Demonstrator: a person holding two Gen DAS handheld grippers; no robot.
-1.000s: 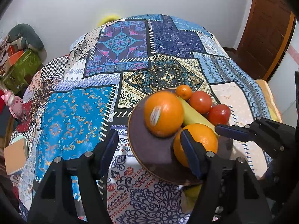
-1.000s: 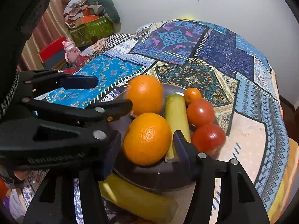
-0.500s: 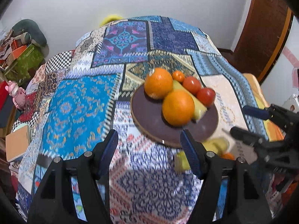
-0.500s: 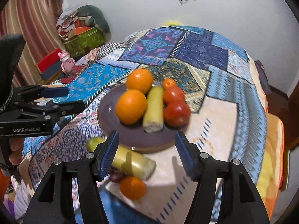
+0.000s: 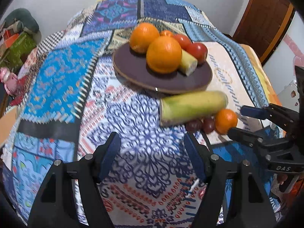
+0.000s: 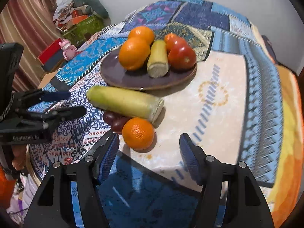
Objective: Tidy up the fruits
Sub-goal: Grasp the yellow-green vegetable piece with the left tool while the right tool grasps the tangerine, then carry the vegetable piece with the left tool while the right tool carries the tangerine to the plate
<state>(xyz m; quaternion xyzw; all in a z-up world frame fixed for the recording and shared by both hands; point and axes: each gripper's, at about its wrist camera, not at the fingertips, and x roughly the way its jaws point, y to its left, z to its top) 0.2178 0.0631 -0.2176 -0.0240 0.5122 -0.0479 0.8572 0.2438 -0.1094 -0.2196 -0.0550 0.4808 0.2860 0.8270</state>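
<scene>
The right gripper (image 6: 149, 156), jaws opening and empty, hangs just before the loose orange (image 6: 138, 133) beside the plate (image 6: 133, 78); a nudge could roll it off the tabletop.

Cloth (image 5: 144, 136) ahead bare — gourd (image 5: 191, 107) beyond.

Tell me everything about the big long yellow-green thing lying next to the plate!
The long yellow-green vegetable is a thick, smooth cylinder, greener at one rounded end and pale where the other end is cut flat. It lies on its side on the patterned cloth, just in front of the dark plate, not on it. Two small dark red fruits tuck against its near side, and a small orange sits by its cut end. Nothing grips it.
</scene>
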